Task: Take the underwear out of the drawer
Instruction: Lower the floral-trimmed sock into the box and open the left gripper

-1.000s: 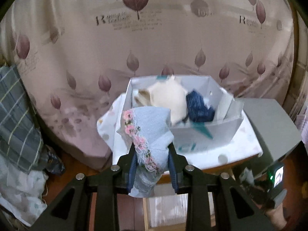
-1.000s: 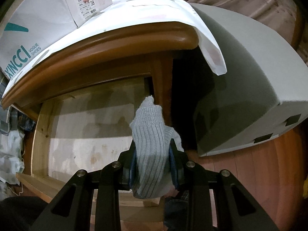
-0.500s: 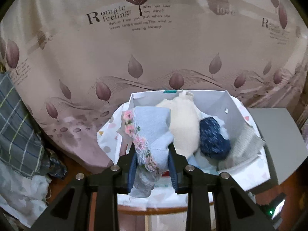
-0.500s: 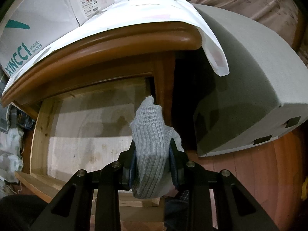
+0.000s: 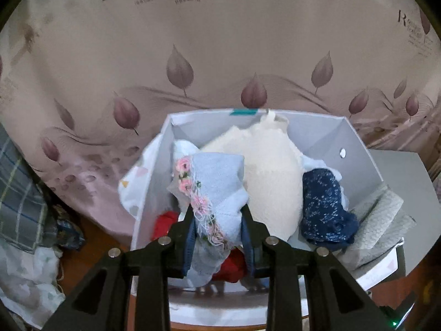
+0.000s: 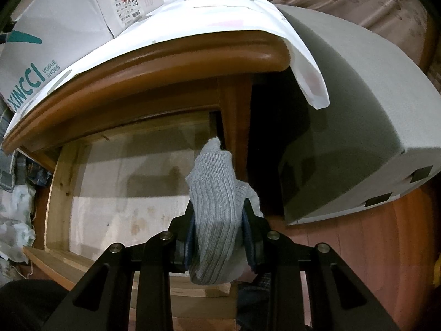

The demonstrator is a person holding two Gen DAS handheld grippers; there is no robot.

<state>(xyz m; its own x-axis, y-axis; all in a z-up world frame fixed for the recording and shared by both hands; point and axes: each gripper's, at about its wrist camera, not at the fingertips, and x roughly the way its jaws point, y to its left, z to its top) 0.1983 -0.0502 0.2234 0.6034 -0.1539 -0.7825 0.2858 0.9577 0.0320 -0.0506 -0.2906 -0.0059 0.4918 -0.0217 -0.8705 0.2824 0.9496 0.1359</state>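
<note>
Left fingers [image 5: 217, 220] pinched tight on a pale blue underwear [image 5: 217, 190] with pink flower lace down one edge. Hardly any gap between them, just the cloth. Now held right over the near left part of the white shoe box [image 5: 366, 160], closer and lower than a moment ago, when the box sat farther off. Inside the box: a cream piece [image 5: 273, 171] in the middle, a dark blue piece [image 5: 322, 209] to the right, something red [image 5: 165, 222] below the fingers. Box on the wooden desk [image 6: 171, 63], on a white cloth, with a leafy bed sheet [image 5: 193, 55] behind.

Right fingers [image 6: 217, 220] squeezed shut on a grey ribbed underwear [image 6: 215, 207], or maybe a sock, hard to tell. Same spot as before, no move. Held above the open drawer [image 6: 126, 187], which looks bare inside. Grey box-like thing [image 6: 358, 124] to the right, on the floor.

Probably means the blue piece is out of the drawer and ready to drop into the box. Next likely step: open the left fingers and let go. Grey piece probably waiting for its turn.
</note>
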